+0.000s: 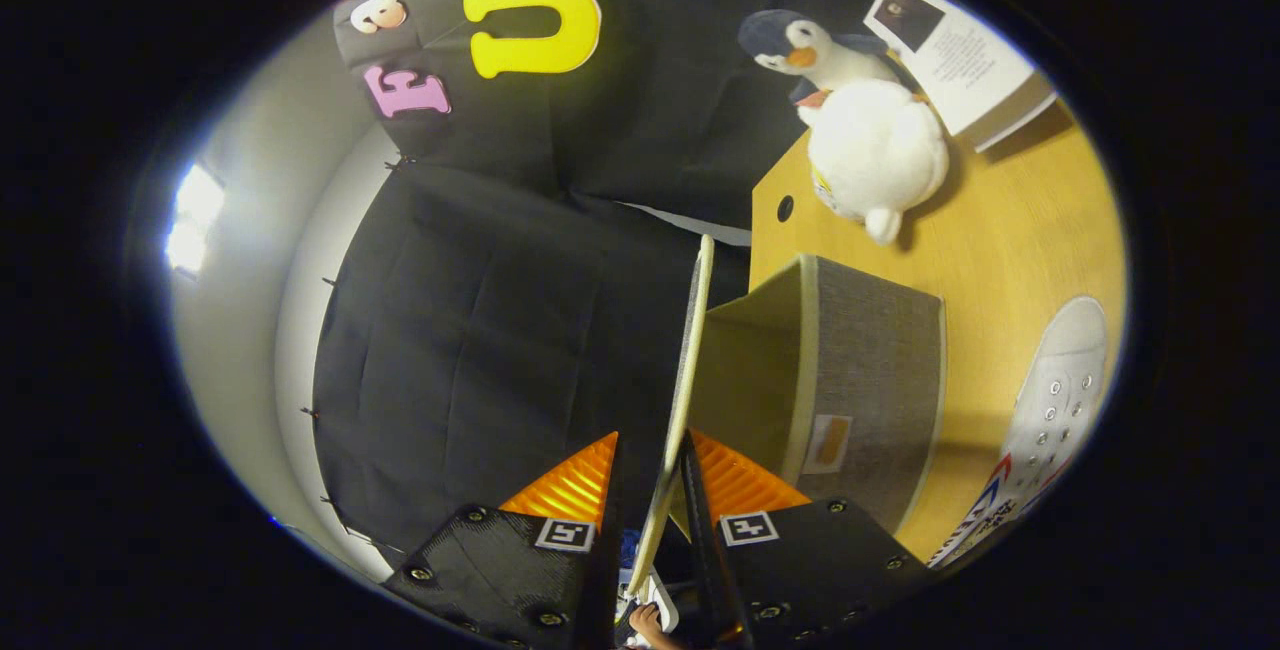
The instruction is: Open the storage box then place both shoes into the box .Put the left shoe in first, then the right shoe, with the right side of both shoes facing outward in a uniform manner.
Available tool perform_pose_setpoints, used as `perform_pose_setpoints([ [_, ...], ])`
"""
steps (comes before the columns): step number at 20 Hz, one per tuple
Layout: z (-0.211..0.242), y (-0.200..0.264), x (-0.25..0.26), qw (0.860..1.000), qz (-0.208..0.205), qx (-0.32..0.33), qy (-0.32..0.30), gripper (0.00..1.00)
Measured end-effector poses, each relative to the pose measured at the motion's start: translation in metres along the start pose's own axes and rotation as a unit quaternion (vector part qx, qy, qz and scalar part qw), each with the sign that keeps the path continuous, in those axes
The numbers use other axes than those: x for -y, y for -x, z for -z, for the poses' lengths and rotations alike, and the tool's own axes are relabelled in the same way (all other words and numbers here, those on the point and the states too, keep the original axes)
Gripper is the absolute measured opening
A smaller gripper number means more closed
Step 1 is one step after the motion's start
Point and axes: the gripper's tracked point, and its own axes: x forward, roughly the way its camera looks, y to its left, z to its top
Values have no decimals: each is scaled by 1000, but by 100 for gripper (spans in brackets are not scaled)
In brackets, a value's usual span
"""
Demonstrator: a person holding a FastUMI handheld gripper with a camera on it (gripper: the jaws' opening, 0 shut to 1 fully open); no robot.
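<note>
— Two fingers of the gripper [648,470]: what are they at?
— Clamped on the box's lid [688,370], edge-on between them.
— And beyond?
— Storage box [850,370] open, just right; white shoe [1055,400] farther right; plush penguin [860,120] behind.

A handheld gripper [650,460] with two wedge-shaped, ribbed fingers [570,485], one either side of the lid [690,350]. The finger right of the lid touches it; whether the other presses on it is unclear. Each finger joins a black block studded with small round screws [420,573]. Each block carries a square black-and-white marker [565,534] near the lid. Below the lid's near end, part of a bare hand [652,622] shows.
</note>
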Motion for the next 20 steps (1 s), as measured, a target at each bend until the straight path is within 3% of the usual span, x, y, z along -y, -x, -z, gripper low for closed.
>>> perform_pose_setpoints([
  [5,-6,-33,-62,998,-22,-15,59,31],
  [11,7,-103,-118,991,-31,-55,122,31],
  [16,22,-177,-124,986,20,-81,145,32],
  [17,26,-187,-123,985,32,-91,140,41],
  [18,28,-194,-123,985,41,-94,142,63],
  [20,26,-195,-122,982,57,-92,152,64],
])
